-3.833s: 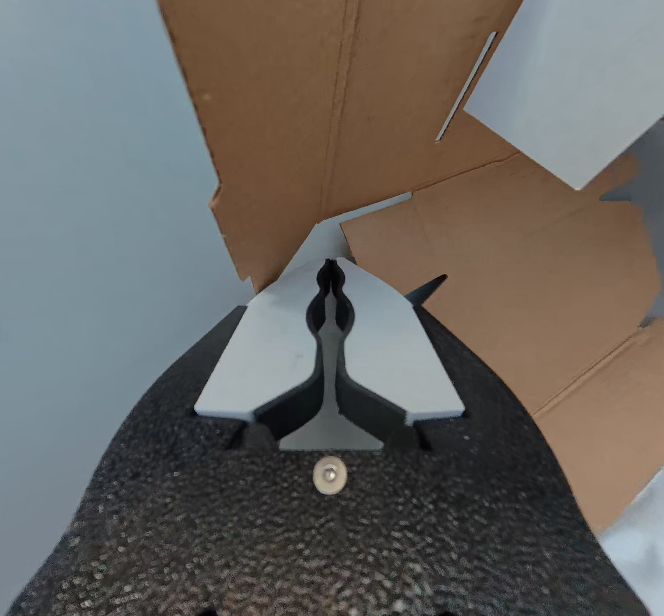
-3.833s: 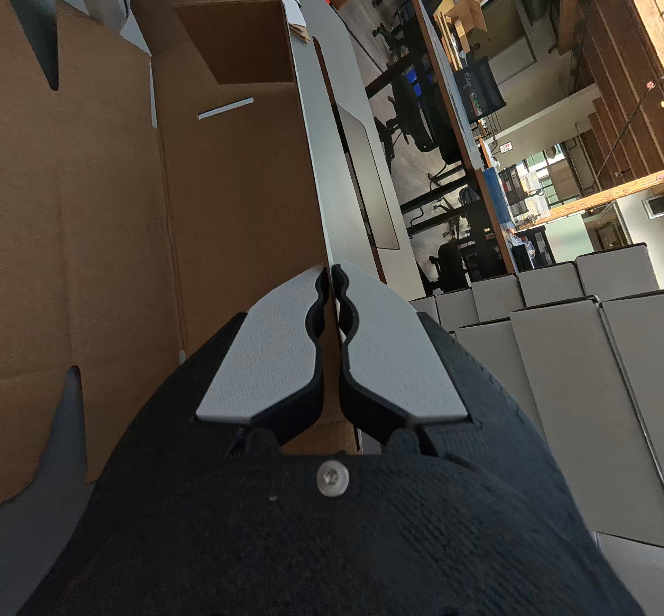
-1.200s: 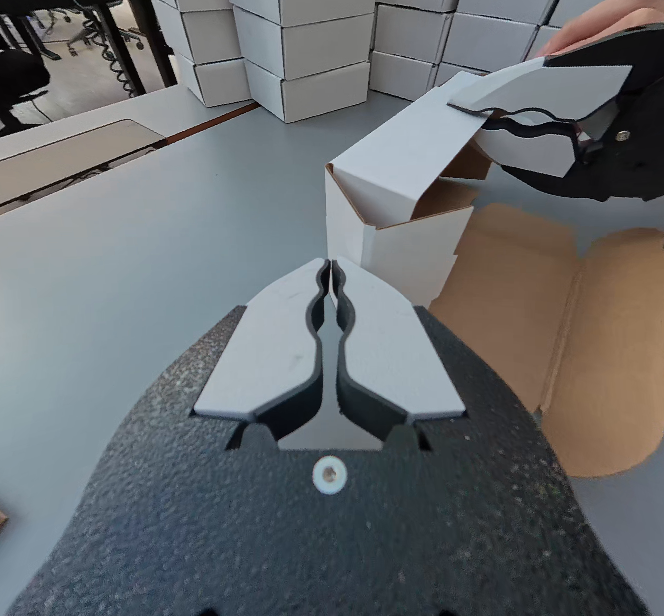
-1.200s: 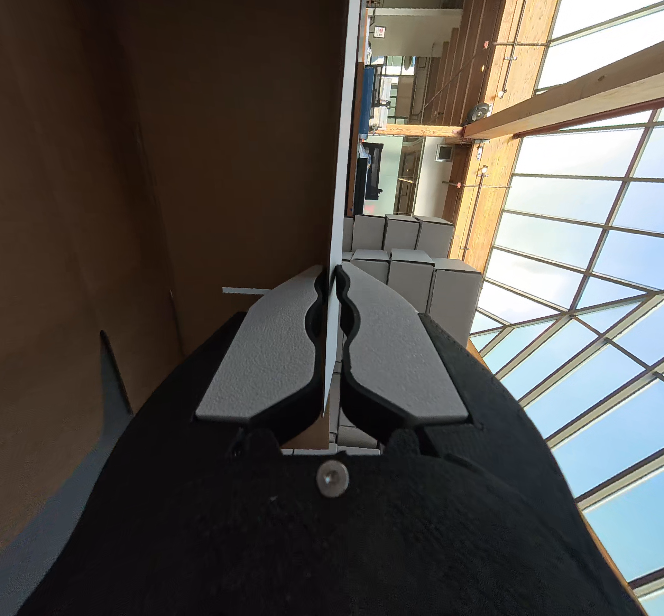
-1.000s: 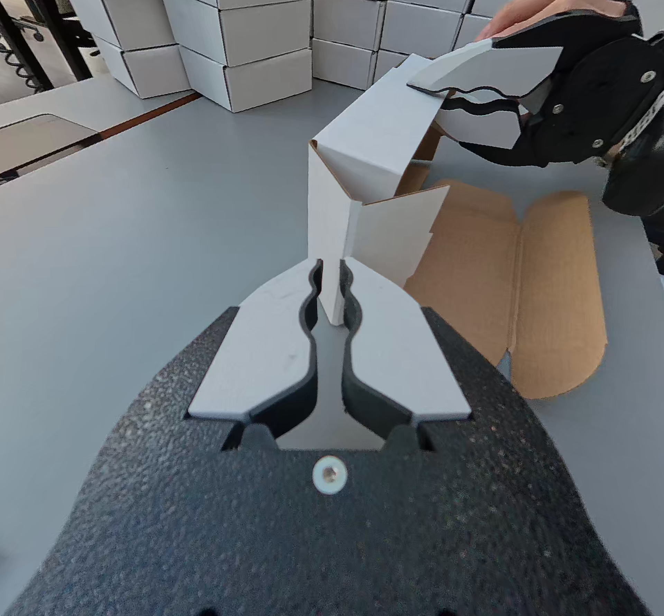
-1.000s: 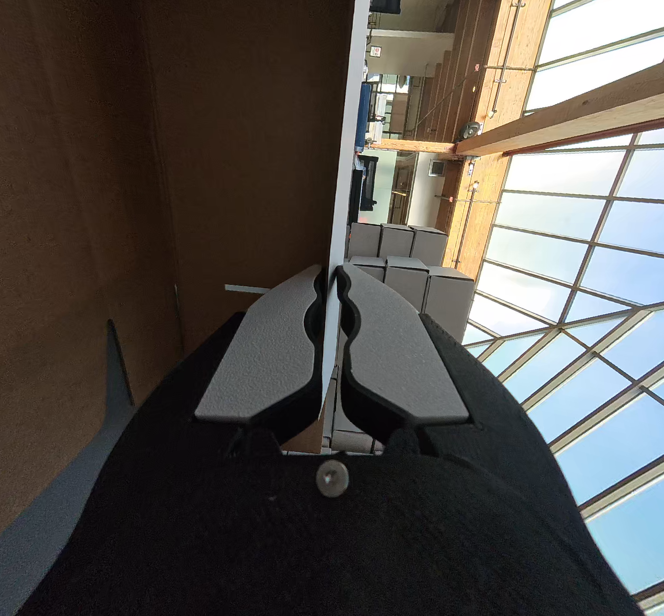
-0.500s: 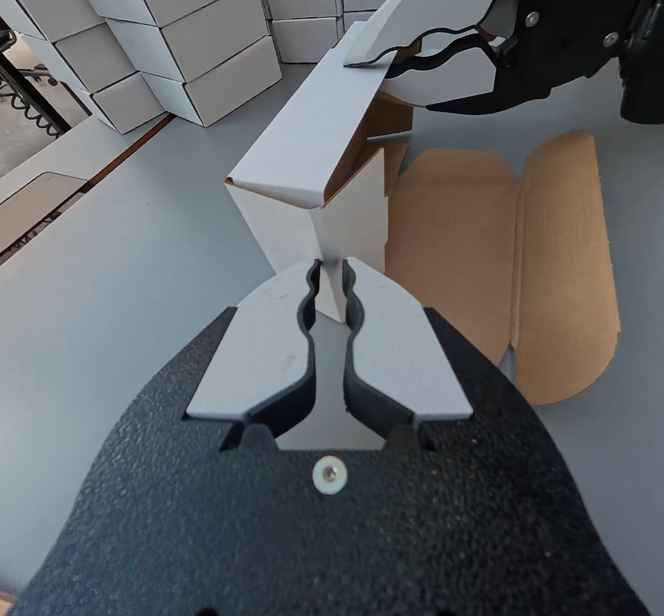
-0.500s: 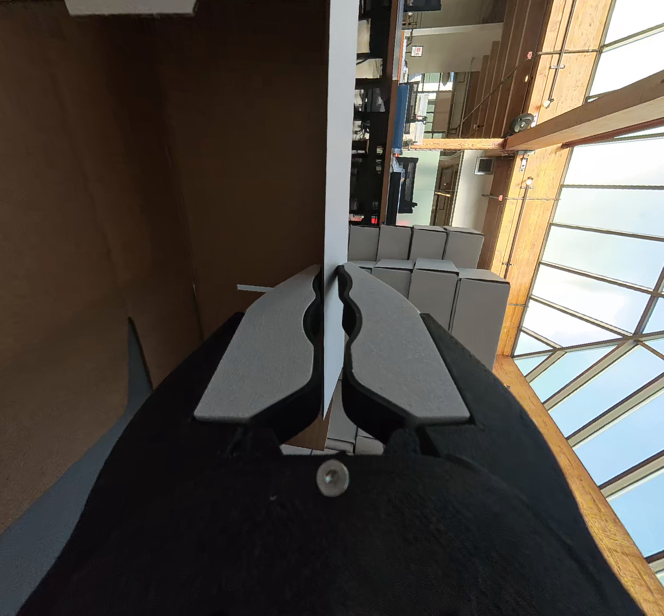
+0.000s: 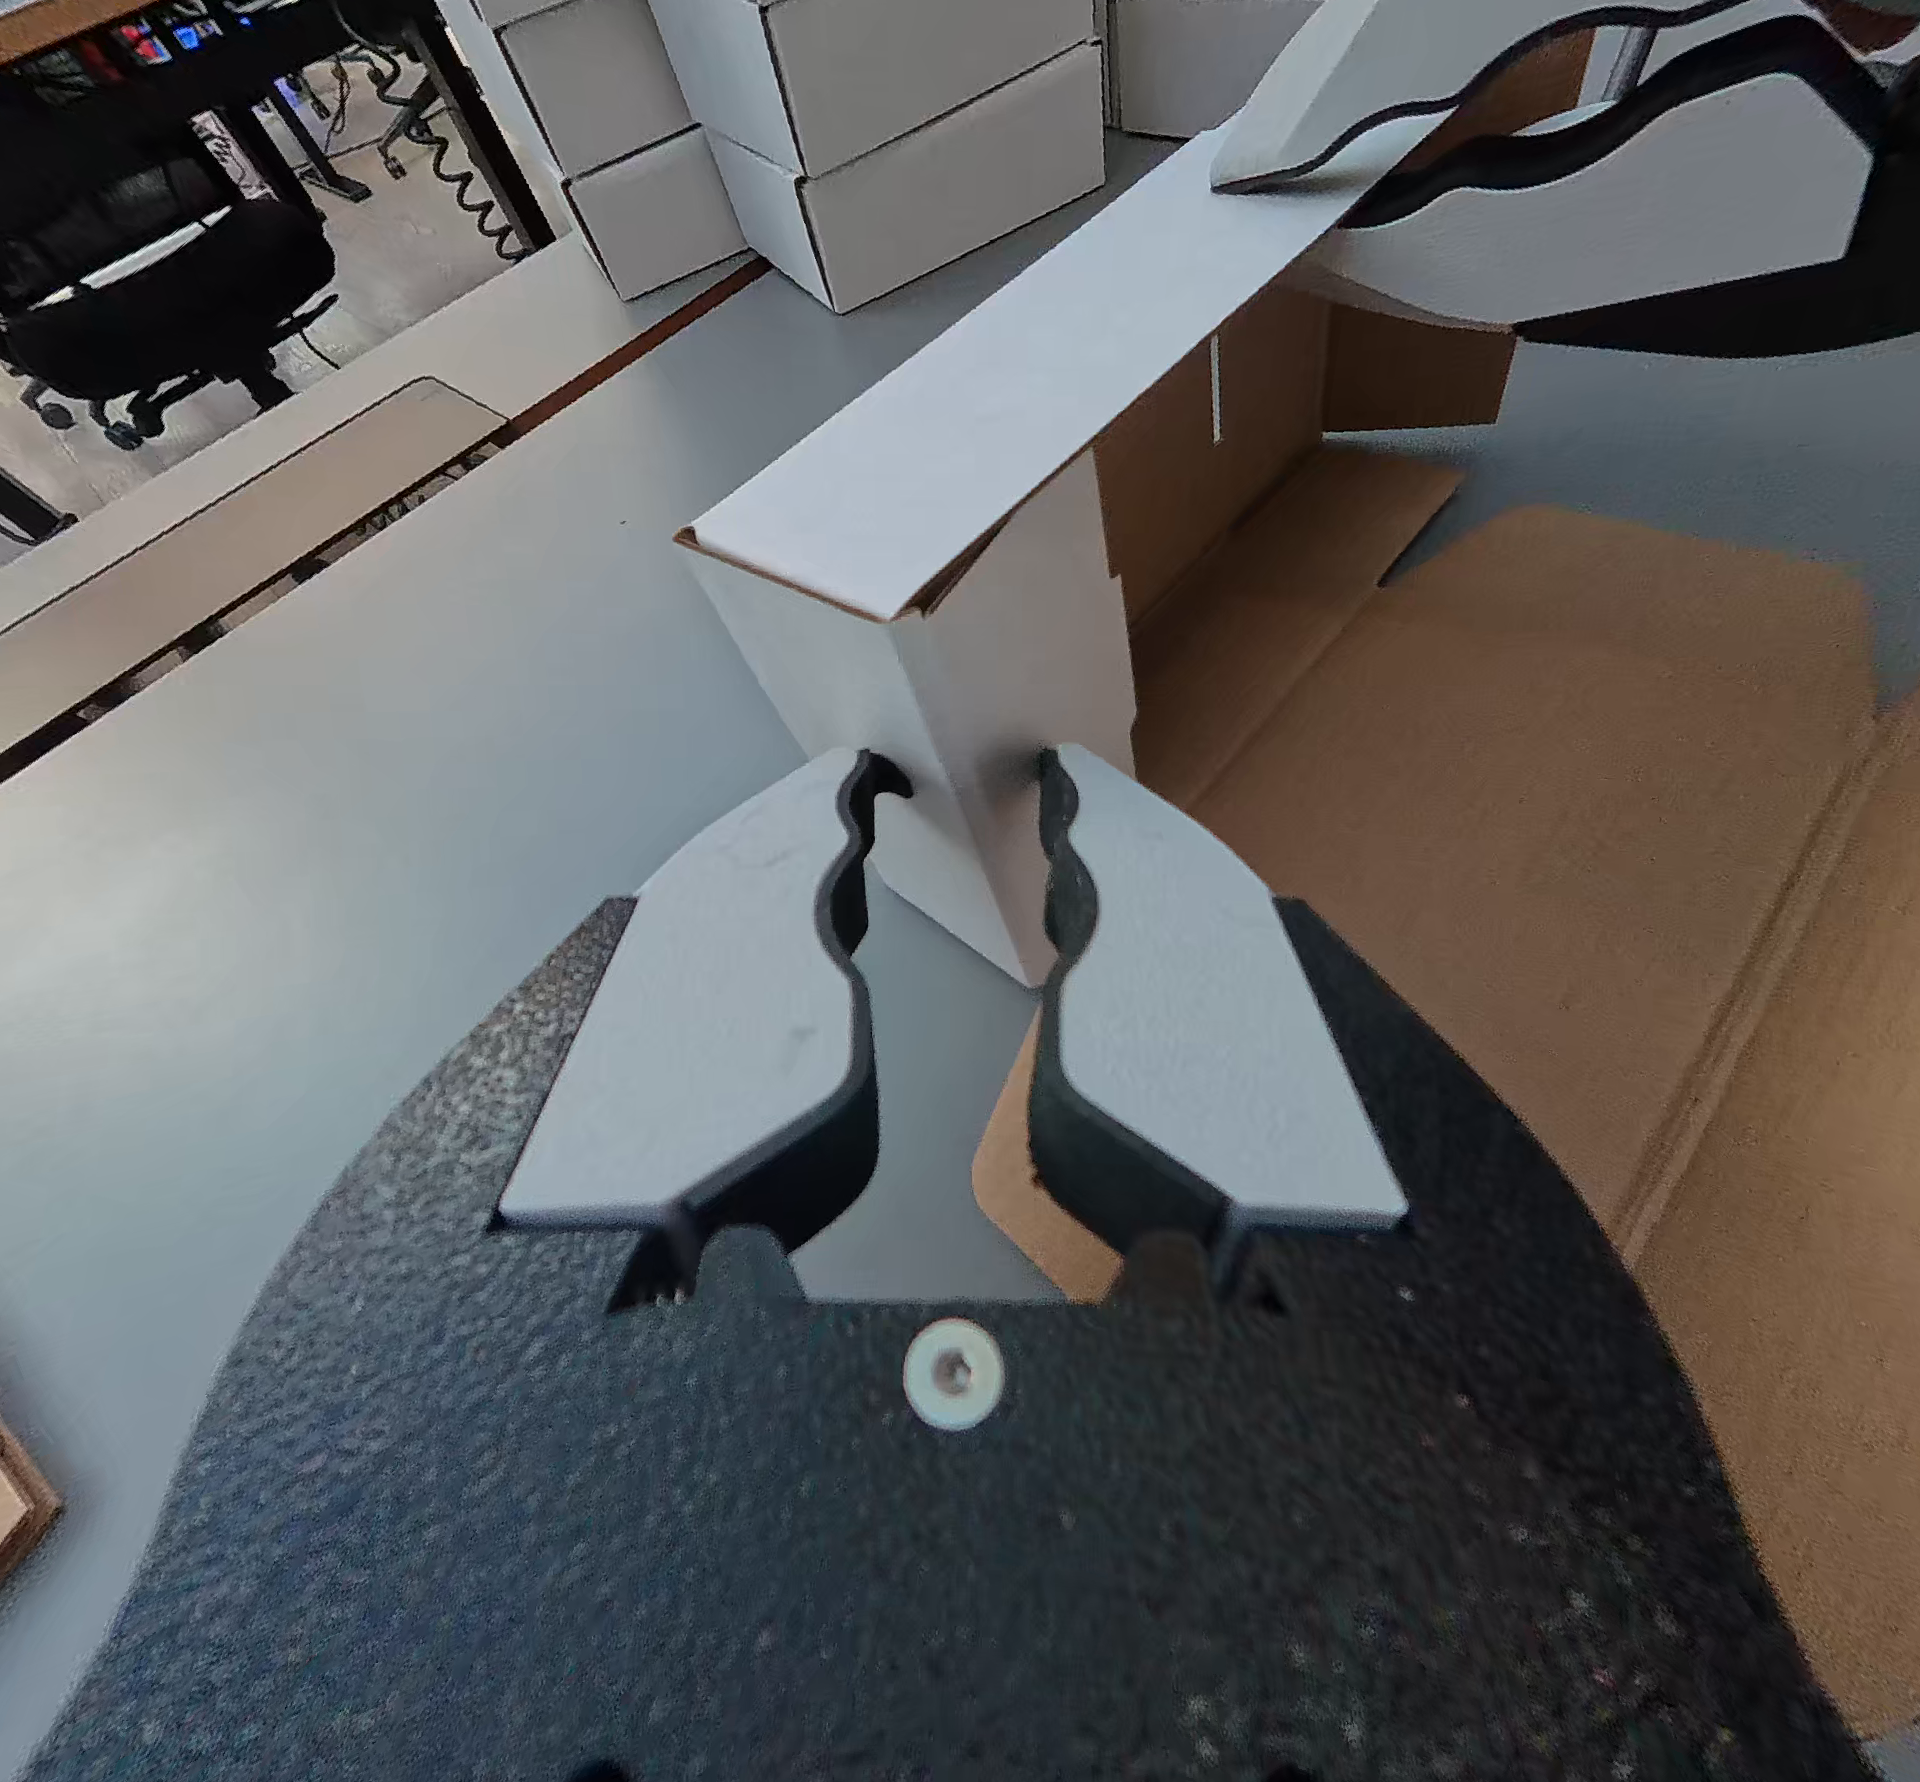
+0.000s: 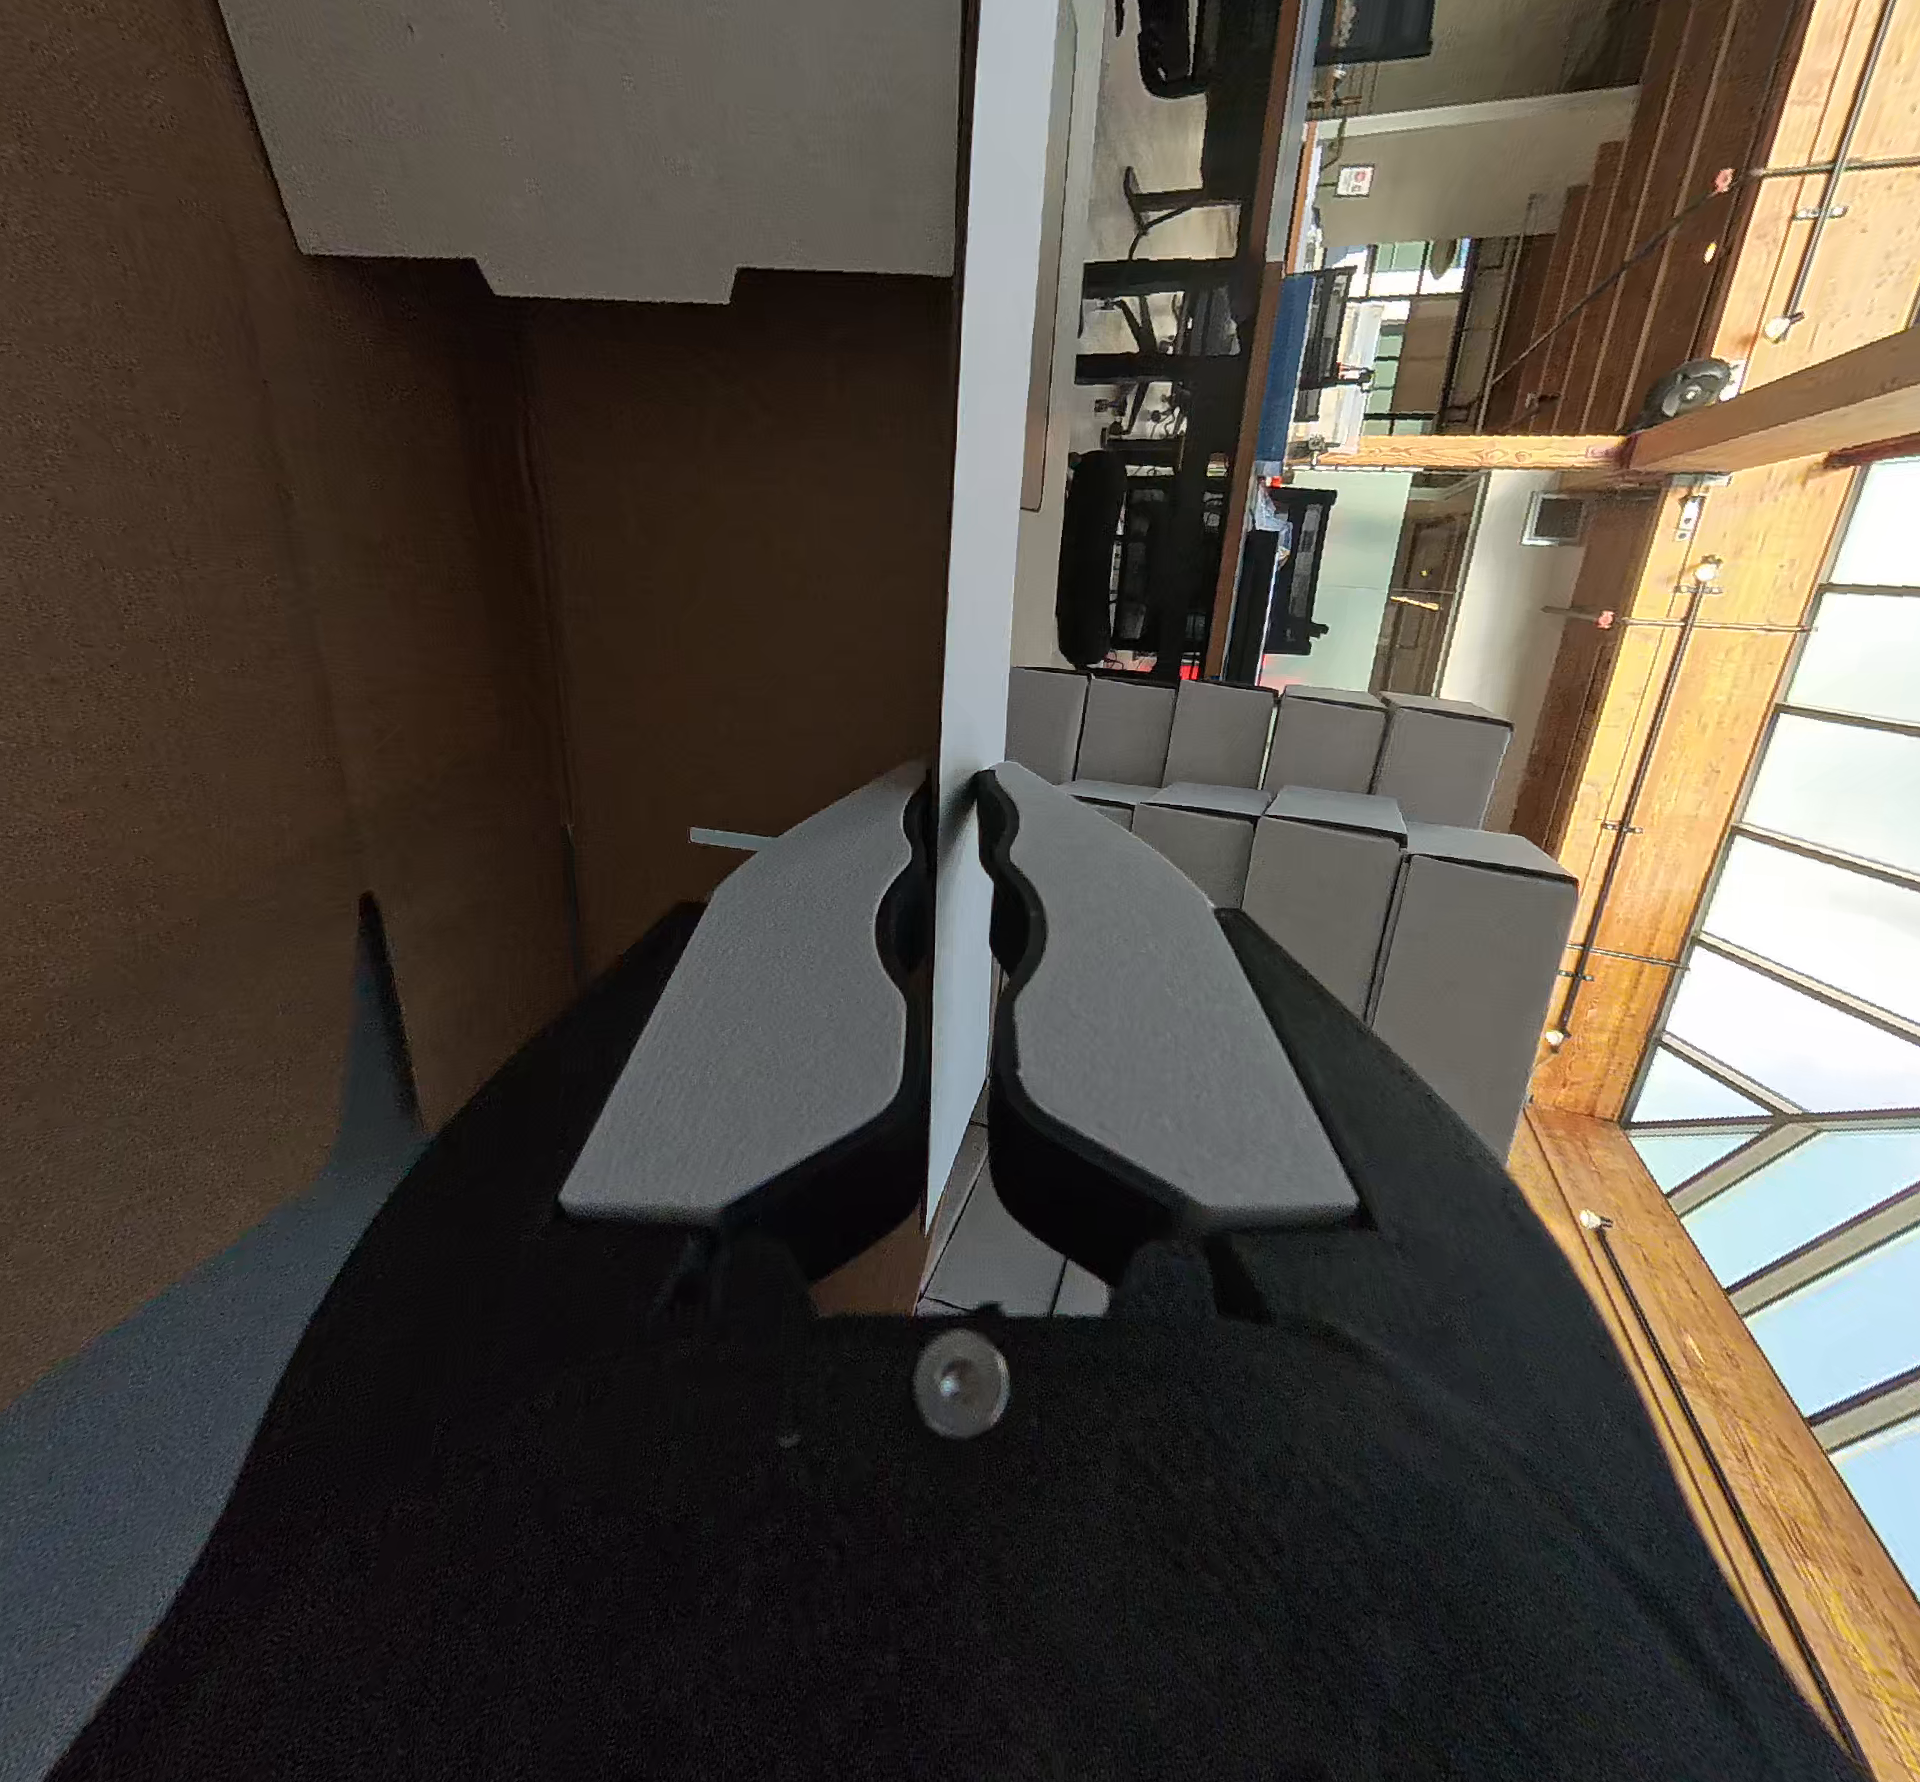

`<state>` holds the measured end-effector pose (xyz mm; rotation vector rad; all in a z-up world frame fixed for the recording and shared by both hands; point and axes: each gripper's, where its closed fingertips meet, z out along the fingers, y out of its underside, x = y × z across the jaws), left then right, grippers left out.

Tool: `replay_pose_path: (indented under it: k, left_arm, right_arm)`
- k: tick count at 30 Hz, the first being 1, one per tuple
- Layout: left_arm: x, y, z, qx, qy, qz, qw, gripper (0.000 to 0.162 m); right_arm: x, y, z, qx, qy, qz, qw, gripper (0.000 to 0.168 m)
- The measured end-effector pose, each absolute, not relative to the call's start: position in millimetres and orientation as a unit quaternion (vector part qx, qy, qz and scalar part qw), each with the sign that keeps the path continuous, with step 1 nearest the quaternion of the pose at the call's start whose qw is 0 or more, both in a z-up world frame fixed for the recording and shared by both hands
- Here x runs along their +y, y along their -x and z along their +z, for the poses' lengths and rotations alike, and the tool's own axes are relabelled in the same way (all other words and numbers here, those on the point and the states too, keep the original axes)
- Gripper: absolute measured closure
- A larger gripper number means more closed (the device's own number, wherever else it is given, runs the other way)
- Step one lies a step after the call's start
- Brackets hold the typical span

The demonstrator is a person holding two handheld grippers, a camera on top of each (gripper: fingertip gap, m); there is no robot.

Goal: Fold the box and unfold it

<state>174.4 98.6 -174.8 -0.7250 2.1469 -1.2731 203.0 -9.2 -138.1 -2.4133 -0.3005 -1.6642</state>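
The cardboard box (image 9: 914, 444), white outside and brown inside, lies half folded on the grey table (image 9: 364, 797). One long side wall stands up with its white panel bent over the top. The brown lid panel (image 9: 1507, 849) lies flat to the right. My left gripper (image 9: 956, 776) is open, and the near upright corner of the box sits between its fingertips. My right gripper (image 9: 1288, 205) is shut on the far end of the bent white panel. In the right wrist view the right gripper (image 10: 956, 782) clamps that white panel (image 10: 997, 382) edge-on, with the brown inside (image 10: 312, 589) to the left.
Stacks of closed white boxes (image 9: 883, 49) stand at the back of the table and also show in the right wrist view (image 10: 1299, 849). Beyond the table's far edge are desks and a black office chair (image 9: 156, 278). A brown corner (image 9: 21, 1514) shows at the lower left.
My left gripper has opened and let go of the box corner it pinched. The right gripper stays shut on the white panel, which is now bent further over the side wall.
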Motion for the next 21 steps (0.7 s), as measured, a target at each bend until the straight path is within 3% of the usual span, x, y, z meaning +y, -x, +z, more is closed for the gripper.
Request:
replay_pose_path:
  k: [5,14,18,21]
  left_arm:
    - [101.4,-185.2,-174.8,0.793,0.319,-0.44,0.277,0.131]
    - [98.6,-205.5,-191.4,0.769,0.442,-0.382,0.26,0.129]
    - [103.4,-217.2,-193.3,0.74,0.475,-0.373,0.297,0.142]
    - [103.7,-218.8,-192.6,0.723,0.483,-0.374,0.323,0.143]
  right_arm:
    - [-8.9,-204.1,-135.9,-0.091,0.852,-0.505,0.099,0.162]
    - [-9.1,-199.7,-137.6,-0.089,0.841,-0.526,0.089,0.161]
    - [-9.0,-200.3,-138.0,-0.061,0.848,-0.515,0.114,0.16]
    - [-9.0,-198.9,-138.1,-0.041,0.852,-0.506,0.127,0.16]
